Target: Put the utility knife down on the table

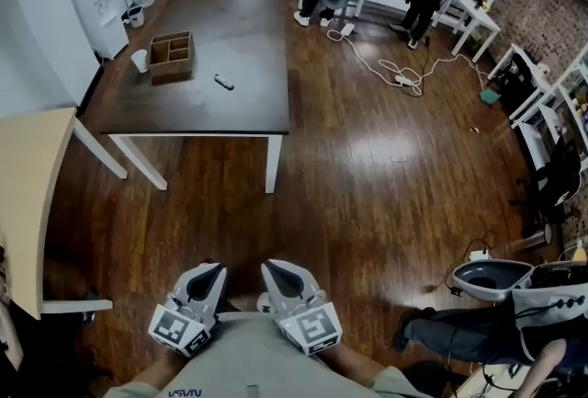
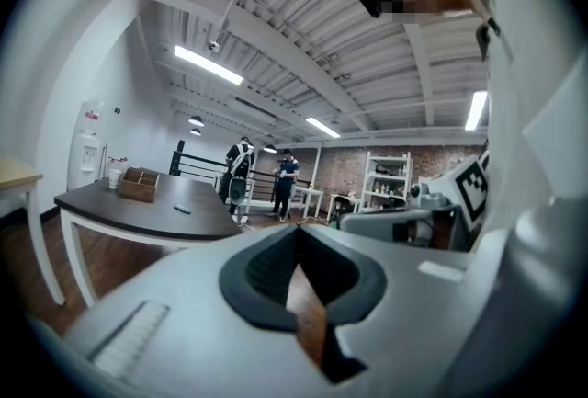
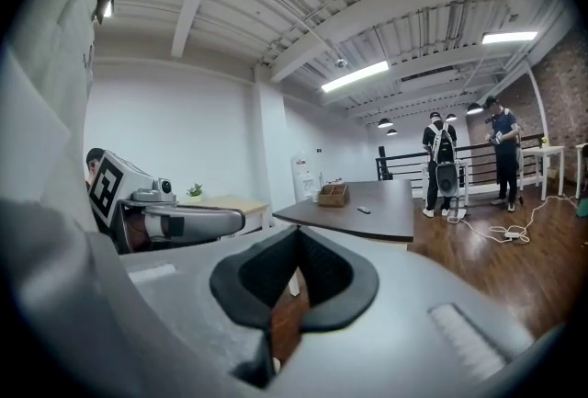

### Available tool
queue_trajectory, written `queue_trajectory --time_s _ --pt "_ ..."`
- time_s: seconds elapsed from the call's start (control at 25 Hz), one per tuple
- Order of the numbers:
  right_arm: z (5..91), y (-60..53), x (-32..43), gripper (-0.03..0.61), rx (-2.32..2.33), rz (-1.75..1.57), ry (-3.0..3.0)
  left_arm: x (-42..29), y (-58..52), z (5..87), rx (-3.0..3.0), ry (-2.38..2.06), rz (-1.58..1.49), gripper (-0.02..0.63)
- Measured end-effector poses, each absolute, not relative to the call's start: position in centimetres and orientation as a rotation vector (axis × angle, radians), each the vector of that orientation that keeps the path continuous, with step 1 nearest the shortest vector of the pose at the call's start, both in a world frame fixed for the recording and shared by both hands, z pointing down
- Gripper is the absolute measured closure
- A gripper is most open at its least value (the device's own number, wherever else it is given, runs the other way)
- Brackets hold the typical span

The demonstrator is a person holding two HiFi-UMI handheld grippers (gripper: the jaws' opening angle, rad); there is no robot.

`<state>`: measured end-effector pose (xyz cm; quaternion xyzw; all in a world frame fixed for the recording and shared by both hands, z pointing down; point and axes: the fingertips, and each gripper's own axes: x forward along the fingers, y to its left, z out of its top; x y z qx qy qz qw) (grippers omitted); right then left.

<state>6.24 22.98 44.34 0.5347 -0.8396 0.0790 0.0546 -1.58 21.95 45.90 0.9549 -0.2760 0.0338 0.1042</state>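
Head view alone shows a seated person [image 1: 514, 324]; right tongs [image 1: 271, 269] are closed.

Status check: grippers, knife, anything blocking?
Left gripper shut, empty. Right gripper shut, empty. Utility knife lies on the dark table near the wooden box, far from both. Nothing in the way.

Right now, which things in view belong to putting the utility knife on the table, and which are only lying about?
For the job:
- table
- small dark object on it, probably the utility knife
- left gripper, shut, empty
- right gripper, shut, empty

Lying about:
- wooden box, on the table
- white cup, beside the box
- water dispenser
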Motion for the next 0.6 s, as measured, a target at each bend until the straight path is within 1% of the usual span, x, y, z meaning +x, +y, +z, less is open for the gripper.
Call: queue_trajectory --time_s 0.6 --pt "44.2 23.7 7.6 0.580 1.679 0.257 -2.504 -1.3 21.4 46.3 2.755 -0.839 0.058 0.612"
